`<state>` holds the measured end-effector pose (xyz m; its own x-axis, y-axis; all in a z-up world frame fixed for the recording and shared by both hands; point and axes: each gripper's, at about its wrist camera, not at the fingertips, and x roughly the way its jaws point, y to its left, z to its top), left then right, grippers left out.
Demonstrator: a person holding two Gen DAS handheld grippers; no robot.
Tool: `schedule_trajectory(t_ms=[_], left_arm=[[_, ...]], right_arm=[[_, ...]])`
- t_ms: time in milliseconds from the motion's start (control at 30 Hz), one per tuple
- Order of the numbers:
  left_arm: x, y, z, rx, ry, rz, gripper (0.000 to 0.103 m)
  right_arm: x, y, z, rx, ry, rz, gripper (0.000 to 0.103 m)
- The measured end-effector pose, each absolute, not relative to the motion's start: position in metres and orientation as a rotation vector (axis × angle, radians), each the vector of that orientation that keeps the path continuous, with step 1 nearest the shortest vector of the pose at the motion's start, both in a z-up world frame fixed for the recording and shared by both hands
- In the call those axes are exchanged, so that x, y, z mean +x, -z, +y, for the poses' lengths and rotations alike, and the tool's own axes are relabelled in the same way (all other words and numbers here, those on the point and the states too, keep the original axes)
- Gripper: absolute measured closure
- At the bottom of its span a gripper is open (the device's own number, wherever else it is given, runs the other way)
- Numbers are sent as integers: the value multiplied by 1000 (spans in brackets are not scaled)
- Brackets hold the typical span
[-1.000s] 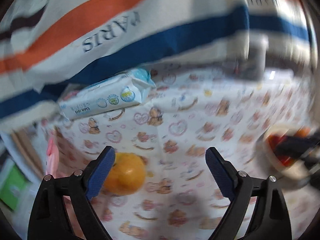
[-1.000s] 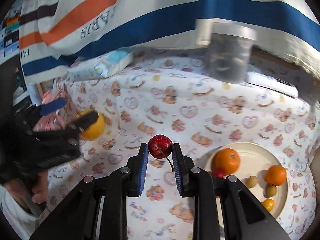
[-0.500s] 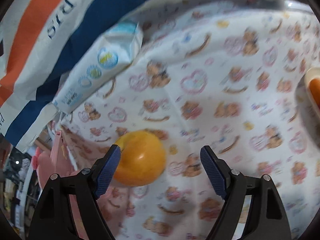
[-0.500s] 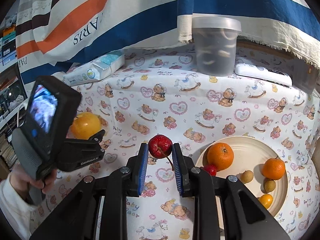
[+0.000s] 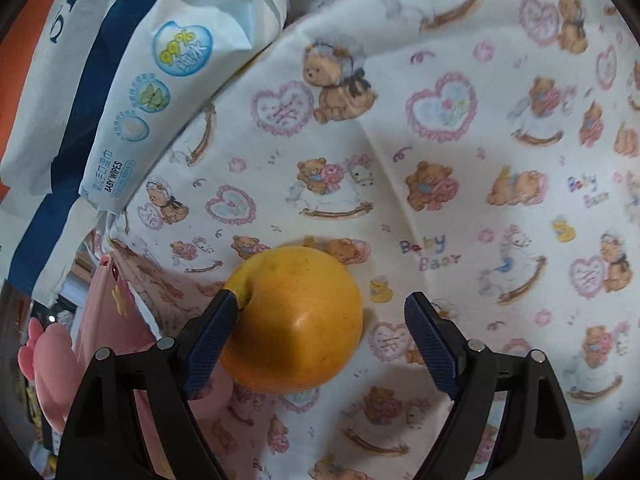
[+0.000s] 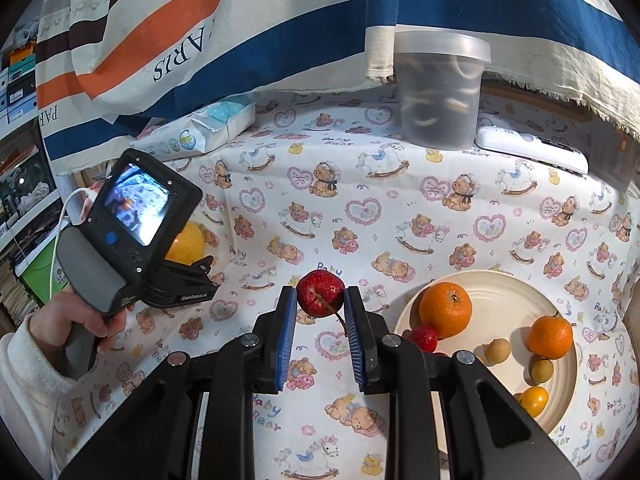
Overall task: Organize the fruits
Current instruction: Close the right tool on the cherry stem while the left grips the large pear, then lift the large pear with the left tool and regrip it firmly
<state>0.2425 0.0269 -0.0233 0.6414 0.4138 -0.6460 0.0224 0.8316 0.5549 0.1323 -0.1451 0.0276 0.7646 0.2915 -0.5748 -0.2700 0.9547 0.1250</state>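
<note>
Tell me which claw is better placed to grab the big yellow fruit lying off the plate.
Left. The left claw is open around the yellow fruit, one pad at its side, the other apart. The right claw is shut on a red fruit near the plate.

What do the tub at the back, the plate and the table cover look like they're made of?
Tub: probably translucent plastic, frosted; pale rings inside show dimly through the wall.
Plate: cream, smooth with a soft sheen and faint concentric ridges; ceramic or melamine, the look leaves it open.
Table cover: seemingly thin woven cotton, matte, printed with bears and hearts; it creases and drapes over the edge.
</note>
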Motion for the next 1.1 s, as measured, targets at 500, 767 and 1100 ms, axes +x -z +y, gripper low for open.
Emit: schedule_trajectory(t_ms=[500, 767, 1100], left_arm=[[241, 28, 15, 609, -319, 781, 46], [228, 4, 38, 408, -199, 778, 53], [196, -23, 23, 308, -6, 778, 71]], right_arm=[[132, -26, -144, 38, -295, 644, 78], [130, -28, -144, 45, -292, 636, 78], [138, -23, -150, 95, -309, 678, 78]])
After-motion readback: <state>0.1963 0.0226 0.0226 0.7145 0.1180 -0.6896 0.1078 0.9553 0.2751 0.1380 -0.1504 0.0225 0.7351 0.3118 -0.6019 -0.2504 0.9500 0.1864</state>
